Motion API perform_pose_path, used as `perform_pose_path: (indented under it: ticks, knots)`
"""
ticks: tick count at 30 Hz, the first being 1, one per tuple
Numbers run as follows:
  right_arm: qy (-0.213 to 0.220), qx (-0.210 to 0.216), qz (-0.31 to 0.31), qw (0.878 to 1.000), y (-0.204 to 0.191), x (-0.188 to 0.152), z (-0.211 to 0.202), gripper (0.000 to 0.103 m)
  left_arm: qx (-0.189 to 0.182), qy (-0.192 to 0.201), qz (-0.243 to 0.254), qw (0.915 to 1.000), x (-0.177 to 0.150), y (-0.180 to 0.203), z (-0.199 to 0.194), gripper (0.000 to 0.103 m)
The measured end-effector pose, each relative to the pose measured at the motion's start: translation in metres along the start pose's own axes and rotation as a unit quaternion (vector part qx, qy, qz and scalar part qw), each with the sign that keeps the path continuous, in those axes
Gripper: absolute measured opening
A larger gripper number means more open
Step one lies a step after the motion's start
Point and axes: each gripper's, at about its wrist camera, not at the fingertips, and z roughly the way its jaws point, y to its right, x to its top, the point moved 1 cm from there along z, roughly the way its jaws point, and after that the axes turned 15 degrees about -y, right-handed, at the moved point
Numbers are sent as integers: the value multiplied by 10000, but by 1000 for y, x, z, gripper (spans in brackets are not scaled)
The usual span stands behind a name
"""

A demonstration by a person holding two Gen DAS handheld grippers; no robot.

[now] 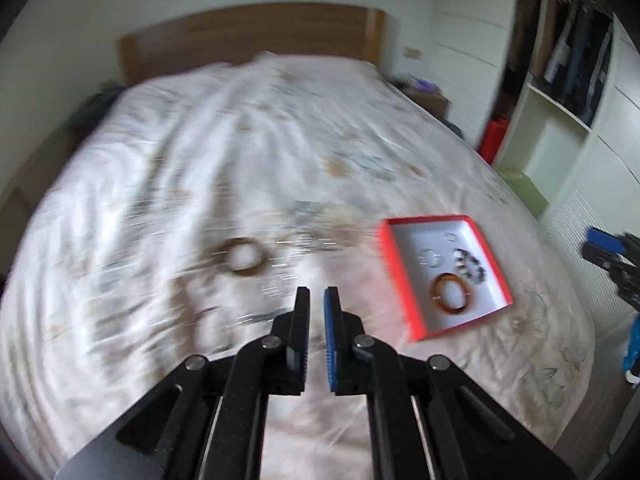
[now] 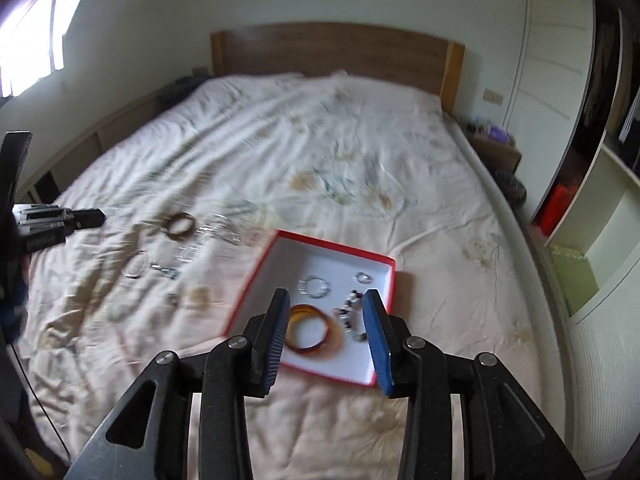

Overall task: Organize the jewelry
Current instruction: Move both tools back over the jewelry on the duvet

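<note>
While the left gripper (image 1: pixel 318 294) hangs low over the bed (image 1: pixel 224 152), its fingers (image 1: pixel 303 312) stand almost together with only a thin slit between them and nothing caught there. The right gripper (image 2: pixel 326 300) has its fingers (image 2: pixel 280 312) spread wide and bare above the near end of a red-edged box (image 2: pixel 256 284) that lies flat on the quilt.

Between the right fingers, on the box's white floor, lies an amber bangle (image 2: pixel 314 330); just beside the blue finger is a dark beaded bracelet (image 2: pixel 352 316). Beyond the fingertips sit a silvery bracelet (image 2: pixel 315 286) and a small ring (image 2: pixel 363 277).

From the left gripper the same box lies off to the right of the fingers, and ahead and left of them a brown bangle (image 1: pixel 243 258) rests on the quilt. Around it are pale glinting pieces (image 1: pixel 276 286), smeared by motion blur so I cannot say what they are. In the right wrist view a silver hoop (image 2: pixel 134 266) and a small metal piece (image 2: pixel 166 272) show far to the left of the fingers.

The quilt is cream with faded flowers, rumpled, and runs back to a wooden headboard (image 2: pixel 336 54) against a pale wall. Open wardrobe shelves (image 1: pixel 560 92) stand at the right, cut off by the lens edge; a bright window (image 2: pixel 32 48) is at far left.
</note>
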Motion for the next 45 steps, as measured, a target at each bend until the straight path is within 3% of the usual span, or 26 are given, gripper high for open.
perform_pose_path:
  ticks: [7, 9, 11, 19, 24, 30, 45]
  knots:
    - [468, 155, -66, 9988, -53, -35, -78, 42, 390, 420, -639, 9963, -78, -88, -91, 18]
    - [582, 238, -50, 9980, -67, -45, -95, 43, 382, 522, -791, 9948, -100, -104, -110, 29]
    - [667, 339, -28, 9972, -78, -54, -107, 44, 351, 655, -969, 9925, -124, -120, -127, 34]
    - [710, 544, -89, 9960, -118, -76, -114, 44, 274, 833, -1366, 9867, -187, -159, -147, 34]
    - [581, 698, -189, 9957, -142, -73, -89, 44, 244, 758, -1451, 9862, -200, -168, -130, 34]
    - [355, 844, -304, 9953, -165, -66, -41, 44, 83, 500, -1562, 9864, -196, -175, -84, 34]
    - [-64, 1012, -377, 9941, -195, -35, 98, 44, 47, 50, -1715, 9852, -140, -165, 49, 34]
